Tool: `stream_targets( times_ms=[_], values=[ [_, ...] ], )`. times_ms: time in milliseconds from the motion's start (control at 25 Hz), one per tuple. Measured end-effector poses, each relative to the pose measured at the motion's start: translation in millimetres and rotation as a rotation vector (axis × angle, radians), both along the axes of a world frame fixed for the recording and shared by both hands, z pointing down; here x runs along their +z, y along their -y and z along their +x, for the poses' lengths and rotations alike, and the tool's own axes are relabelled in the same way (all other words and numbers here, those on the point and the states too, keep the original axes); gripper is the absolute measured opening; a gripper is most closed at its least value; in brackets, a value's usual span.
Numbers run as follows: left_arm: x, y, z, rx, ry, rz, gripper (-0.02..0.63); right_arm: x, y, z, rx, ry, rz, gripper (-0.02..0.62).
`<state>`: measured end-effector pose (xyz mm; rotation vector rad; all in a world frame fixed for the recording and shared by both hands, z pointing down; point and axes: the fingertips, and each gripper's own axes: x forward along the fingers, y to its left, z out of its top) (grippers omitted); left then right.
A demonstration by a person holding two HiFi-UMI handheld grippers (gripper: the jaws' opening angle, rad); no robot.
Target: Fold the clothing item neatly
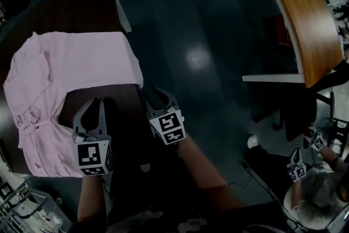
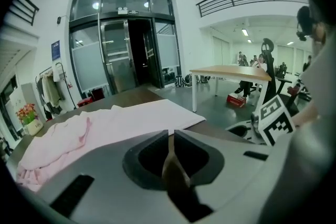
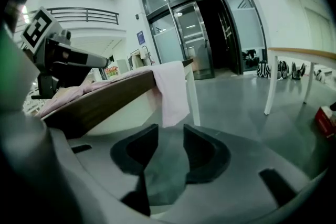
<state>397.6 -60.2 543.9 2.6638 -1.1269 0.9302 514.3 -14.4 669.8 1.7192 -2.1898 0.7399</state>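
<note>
Mia: Where is the pink clothing item [image 1: 71,79]?

Ben: It lies on the dark desk [image 1: 82,3]. It covers the far part and the left side. One corner hangs over the desk's right edge.

Mia: What are the tongs doing?

Ben: The left tongs [image 1: 98,102] are pressed together, with nothing in them. They sit over the bare brown part near the front edge. The right tongs [image 1: 159,94] are apart and empty too. They are just off the right edge, close to the hanging corner.

Mia: So what is the person trying to do?

Ben: Probably getting ready to grab the cloth for a fold (that is only a guess). To do it well, the left tongs need to open first. Then each pair should pinch one edge only, not a whole lump. Both should lift together, so the cloth stays flat.

Mia: What does the cloth look like?

Ben: It looks soft and thin. It is smooth and flat at the far right. It is bunched and wrinkly on the left, with a little tie there. The desk top looks hard and smooth, so the cloth may slide.
</note>
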Motion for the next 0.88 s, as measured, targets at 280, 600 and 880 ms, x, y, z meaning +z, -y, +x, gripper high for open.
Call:
stream_targets(
  times_ms=[280,600,880],
  values=[
    [9.3,-3.3,1.2,-0.014,-0.035,-0.024,0.041,10.4,28.2,1.4,-0.025,0.063,0.032,0.123],
    [9.5,-6.4,-17.3,-0.090,-0.049,-0.040,0.041,21.3,32.3,-0.1,-0.059,0.081,-0.016,0.118],
    [2.5,-12.9,-23.6,-0.126,-0.059,-0.047,0.041,6.7,28.3,24.9,-0.003,0.012,-0.017,0.031]
  ],
)
